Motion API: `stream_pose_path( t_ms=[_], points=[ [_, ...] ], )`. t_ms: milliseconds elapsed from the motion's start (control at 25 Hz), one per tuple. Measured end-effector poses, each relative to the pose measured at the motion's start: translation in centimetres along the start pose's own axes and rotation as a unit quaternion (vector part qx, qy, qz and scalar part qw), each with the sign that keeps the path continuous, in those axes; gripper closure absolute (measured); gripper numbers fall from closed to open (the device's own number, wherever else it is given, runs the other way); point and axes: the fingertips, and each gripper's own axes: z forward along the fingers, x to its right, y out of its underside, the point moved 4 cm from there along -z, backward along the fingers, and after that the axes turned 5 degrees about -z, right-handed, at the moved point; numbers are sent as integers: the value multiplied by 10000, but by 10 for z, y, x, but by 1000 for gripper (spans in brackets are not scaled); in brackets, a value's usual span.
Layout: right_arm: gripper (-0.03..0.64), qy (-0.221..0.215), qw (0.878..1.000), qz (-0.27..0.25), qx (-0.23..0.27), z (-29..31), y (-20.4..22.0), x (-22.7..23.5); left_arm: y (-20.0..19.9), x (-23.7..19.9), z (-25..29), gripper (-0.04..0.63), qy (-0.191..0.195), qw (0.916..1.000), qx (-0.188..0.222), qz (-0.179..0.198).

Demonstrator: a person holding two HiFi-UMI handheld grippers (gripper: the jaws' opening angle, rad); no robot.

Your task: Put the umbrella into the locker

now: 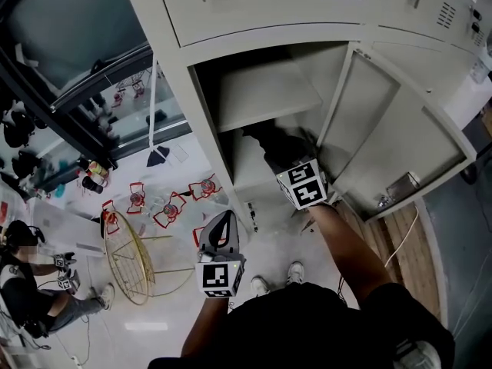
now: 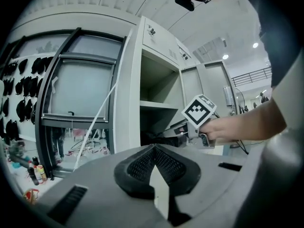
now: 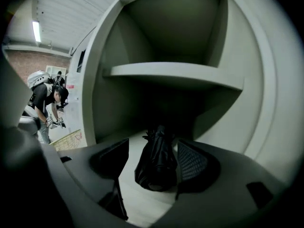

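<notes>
Black umbrella (image 3: 156, 161) between parted fingers (image 3: 194, 163)

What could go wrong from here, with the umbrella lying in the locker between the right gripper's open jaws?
1. The umbrella lies between the open jaws of the right gripper, close to one pad. A crooked pull-back could drag it out of the locker.
2. Its near end seems to lie toward the front, so it might roll out or block the door.
3. The open door stands beside the right arm and could get knocked.
</notes>
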Motion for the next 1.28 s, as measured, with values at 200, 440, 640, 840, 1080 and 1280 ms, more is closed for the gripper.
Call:
stream_pose_path(
  t_ms=[200, 440, 640, 840, 1080, 1280],
  points=[
    [319, -30, 9993, 21, 378, -49, -12, -11, -5, 5, 2, 598, 35, 10000, 52, -15],
    [372, -136, 9979, 35, 634, -91, -11, -31, -11, 14, 3, 598, 121, 9999, 102, -5],
    [495, -96, 9978, 20, 662, -115, -6, -41, -15, 20, 4, 598, 155, 9998, 142, -11],
    [618, 91, 9963, 61, 850, -129, -5, -42, -18, 22, 5, 598, 143, 9998, 171, 10],
    [620, 160, 9950, -15, 988, -141, -1, -43, -22, 24, 4, 598, 103, 9997, 229, 46],
    [620, 172, 9954, -118, 930, -143, 1, -44, -23, 25, 3, 598, 94, 9997, 243, 37]
  ],
)
